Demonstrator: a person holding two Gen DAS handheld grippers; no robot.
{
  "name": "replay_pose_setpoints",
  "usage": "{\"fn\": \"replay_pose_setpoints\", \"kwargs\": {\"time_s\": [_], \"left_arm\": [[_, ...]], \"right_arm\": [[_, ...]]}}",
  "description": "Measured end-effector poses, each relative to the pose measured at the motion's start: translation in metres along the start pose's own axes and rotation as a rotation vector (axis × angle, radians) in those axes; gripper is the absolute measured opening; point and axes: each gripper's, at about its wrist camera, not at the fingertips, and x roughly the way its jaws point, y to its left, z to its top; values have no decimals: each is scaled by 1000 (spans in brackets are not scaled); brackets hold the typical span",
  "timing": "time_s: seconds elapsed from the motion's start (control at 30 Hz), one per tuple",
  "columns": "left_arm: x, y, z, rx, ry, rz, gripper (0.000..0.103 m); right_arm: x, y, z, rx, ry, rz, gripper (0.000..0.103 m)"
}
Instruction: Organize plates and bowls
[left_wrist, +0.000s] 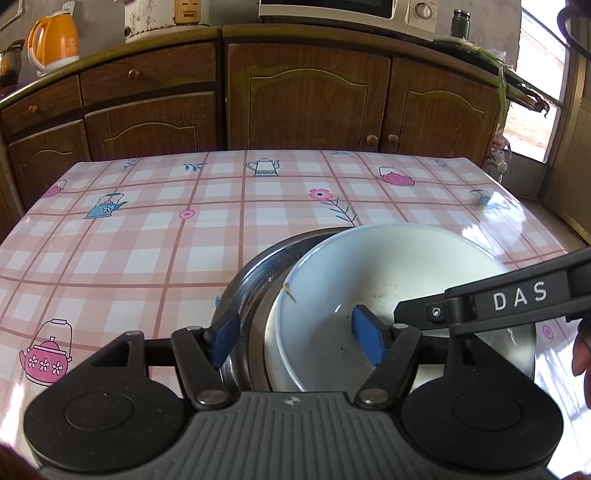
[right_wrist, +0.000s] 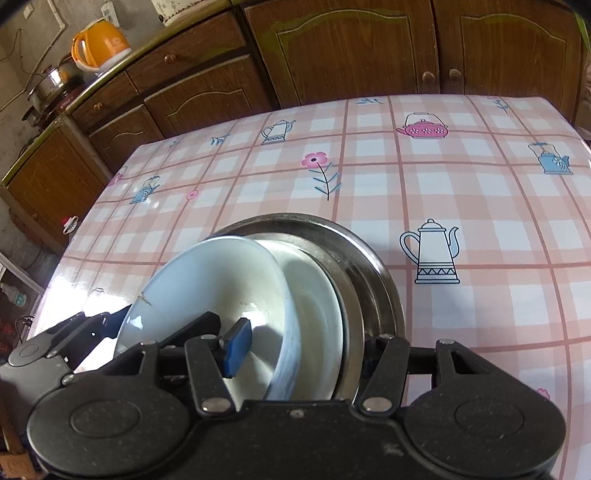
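Note:
A white bowl (left_wrist: 369, 266) (right_wrist: 221, 273) sits tilted on a white plate (left_wrist: 270, 343) (right_wrist: 317, 295) inside a steel dish (left_wrist: 251, 273) (right_wrist: 369, 258). My left gripper (left_wrist: 295, 339) straddles the stack's near edge, open. One blue pad (left_wrist: 225, 339) is outside the steel rim and the other is inside the bowl, neither pressing. The right gripper (right_wrist: 303, 345) reaches in from the right, and one of its fingers (left_wrist: 424, 314) lies over the bowl. Its left pad (right_wrist: 236, 347) is inside the bowl. The other finger is hidden behind the stack, and the bowl leans in that grip.
The stack stands on a table with a pink checked oilcloth (left_wrist: 147, 240). Brown wooden cabinets (left_wrist: 306, 96) run behind it, with an orange kettle (left_wrist: 55, 40) and a microwave (left_wrist: 332, 9) on top. A person's fingers (left_wrist: 581, 354) show at the right edge.

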Motion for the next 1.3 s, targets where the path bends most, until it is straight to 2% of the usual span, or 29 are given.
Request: {"fn": "replay_pose_setpoints", "kwargs": {"time_s": [0.1, 0.17, 0.2, 0.23, 0.37, 0.5, 0.63, 0.73, 1.0, 1.17, 1.3], "left_arm": [[-1, 2, -2, -8, -7, 6, 76], [-1, 0, -4, 3, -9, 19, 76], [-2, -1, -5, 11, -20, 23, 77], [-3, -2, -6, 11, -21, 28, 78], [-3, -2, -6, -2, -17, 30, 78], [-3, -4, -4, 10, -11, 38, 79], [-8, -5, 1, 2, 34, 17, 72], [-21, -8, 4, 21, 34, 2, 76], [-70, -17, -3, 29, 48, 26, 89], [-101, -21, -13, -7, 65, 19, 94], [-117, -25, -23, -19, 86, 27, 94]], "right_arm": [[-1, 2, 1, -5, 35, -8, 66], [-2, 5, 3, -20, 52, -37, 80], [-3, 8, 4, -38, 55, -88, 78], [-5, 9, 6, -53, 57, -100, 79], [-23, 10, 10, -80, 20, -99, 79], [-47, 5, 3, -41, -39, -62, 79], [-68, 4, -13, -16, -93, -48, 79], [-80, 6, -26, -12, -122, -52, 79], [-112, 17, -52, -31, -183, -61, 80], [-132, 24, -72, -57, -208, -87, 81], [-142, 23, -90, -62, -209, -83, 83]]}}
